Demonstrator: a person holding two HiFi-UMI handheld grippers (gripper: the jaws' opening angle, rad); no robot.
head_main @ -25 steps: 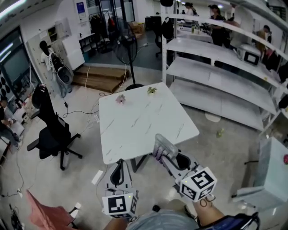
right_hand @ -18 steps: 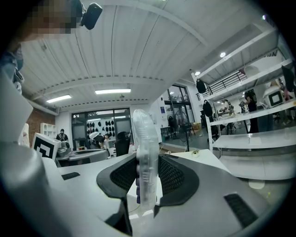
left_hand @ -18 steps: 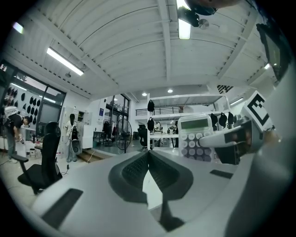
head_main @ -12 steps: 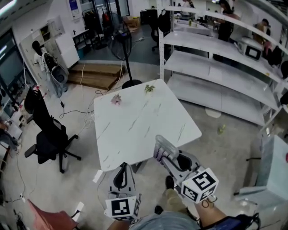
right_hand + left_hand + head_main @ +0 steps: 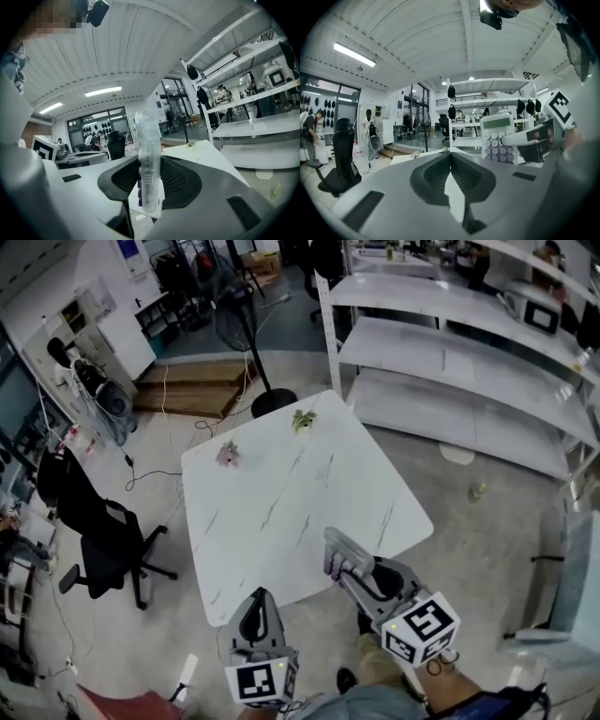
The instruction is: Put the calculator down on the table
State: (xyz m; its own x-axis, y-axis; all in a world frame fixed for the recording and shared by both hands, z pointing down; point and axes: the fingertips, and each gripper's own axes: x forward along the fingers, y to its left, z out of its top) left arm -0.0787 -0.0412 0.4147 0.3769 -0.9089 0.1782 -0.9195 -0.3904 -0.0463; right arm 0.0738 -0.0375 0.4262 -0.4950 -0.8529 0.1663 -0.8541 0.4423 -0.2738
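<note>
A white and lilac calculator [image 5: 338, 552] stands on edge between the jaws of my right gripper [image 5: 349, 568], which is shut on it just over the near edge of the white marble table [image 5: 291, 493]. In the right gripper view the calculator [image 5: 147, 159] rises edge-on between the black pads of the right gripper [image 5: 149, 177]. My left gripper [image 5: 253, 610] hangs below the table's near left edge, shut and empty. The left gripper view shows the left gripper [image 5: 450, 161] with its pads together and the calculator's keys [image 5: 498, 139] off to the right.
A small green plant [image 5: 303, 418] and a pink one [image 5: 228, 455] sit at the table's far side. A black office chair [image 5: 94, 531] stands left, white shelving [image 5: 469, 343] at the back right, a floor fan [image 5: 234, 324] behind, a white cabinet [image 5: 577, 587] at the right.
The table has drawn nearer and lower in the head view. Both grippers stay at its near edge, with the calculator held the same way in the right one.
</note>
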